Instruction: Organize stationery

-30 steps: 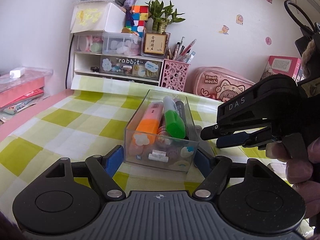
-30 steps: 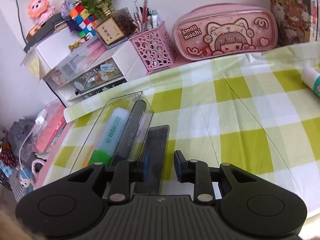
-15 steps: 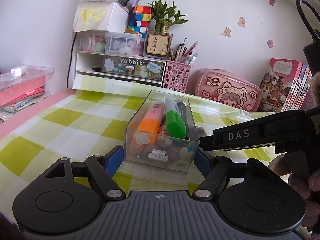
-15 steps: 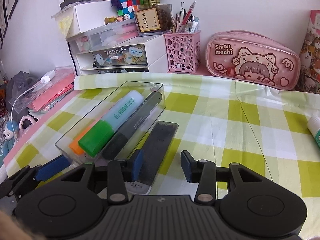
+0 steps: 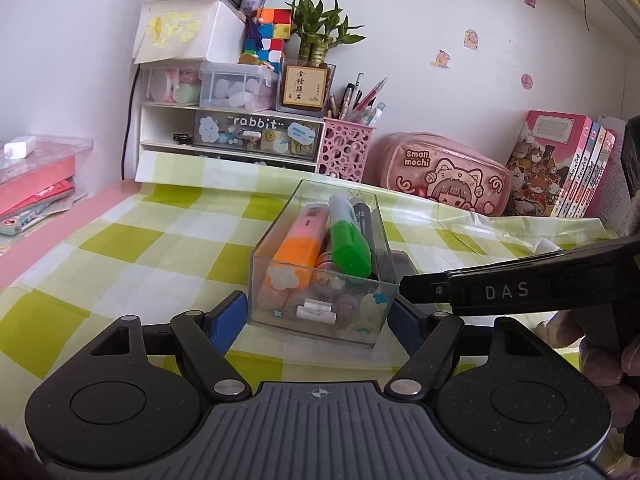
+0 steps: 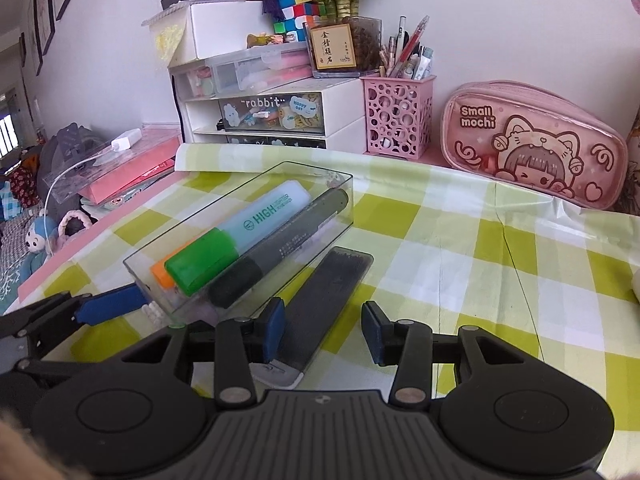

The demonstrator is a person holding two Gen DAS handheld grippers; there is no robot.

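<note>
On the checked table, a clear plastic box (image 5: pixel 320 276) of markers sits between the wide-open left gripper (image 5: pixel 318 316), while the right gripper (image 6: pixel 324 328), open and empty, straddles a flat dark case (image 6: pixel 324 296), seemingly light, rigid, best pinched across its narrow sides.

Green-and-white checked tablecloth (image 6: pixel 460 240) spreads across the desk. At the back, a pink pencil case (image 6: pixel 536 148) marked "Small mochi" lies against the wall, beside a pink perforated pen cup (image 6: pixel 398 118) bristling with pens. Left of that stands a white drawer unit (image 6: pixel 260 116) labelled "rabbit", topped by a Rubik's cube (image 5: pixel 272 38) and a potted bamboo plant (image 5: pixel 316 64). Books (image 5: pixel 568 168) stand upright far right.
</note>
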